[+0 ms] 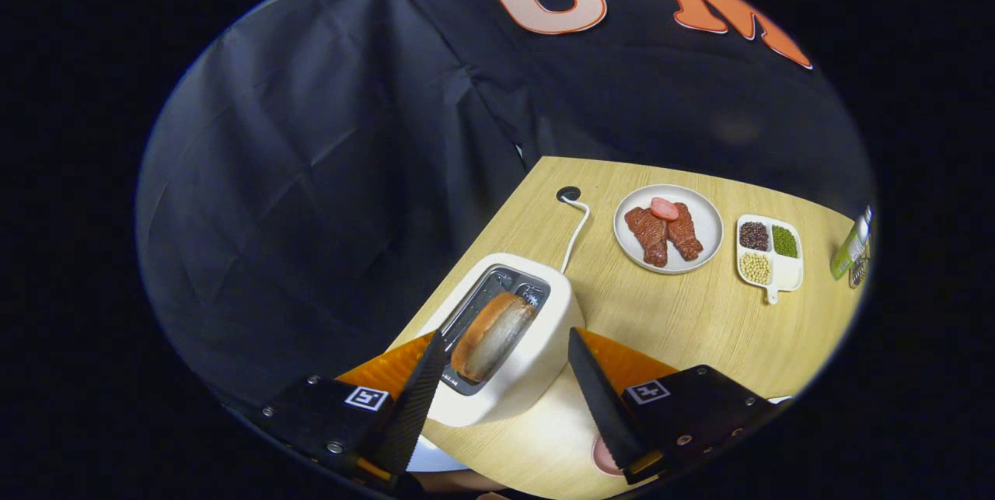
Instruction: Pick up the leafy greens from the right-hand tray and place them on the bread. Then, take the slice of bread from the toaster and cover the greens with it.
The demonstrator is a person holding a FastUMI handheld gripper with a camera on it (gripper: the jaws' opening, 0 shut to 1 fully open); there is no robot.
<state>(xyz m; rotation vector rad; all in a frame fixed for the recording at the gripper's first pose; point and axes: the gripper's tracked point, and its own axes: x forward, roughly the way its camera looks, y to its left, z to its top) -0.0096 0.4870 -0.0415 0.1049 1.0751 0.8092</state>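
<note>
In the gripper view, the gripper [505, 340] hangs with its fingers spread wide, gripping nothing, one on each side of the white toaster [519, 352]. The slice of bread [492, 335] stands in the toaster's slot, between the fingertips. Beyond lies a light wooden table [684, 321] bearing a plate of meat [668, 229], a divided dish of beans [769, 253] and a white cord [575, 232]. Black cloth walls the booth behind.
</note>
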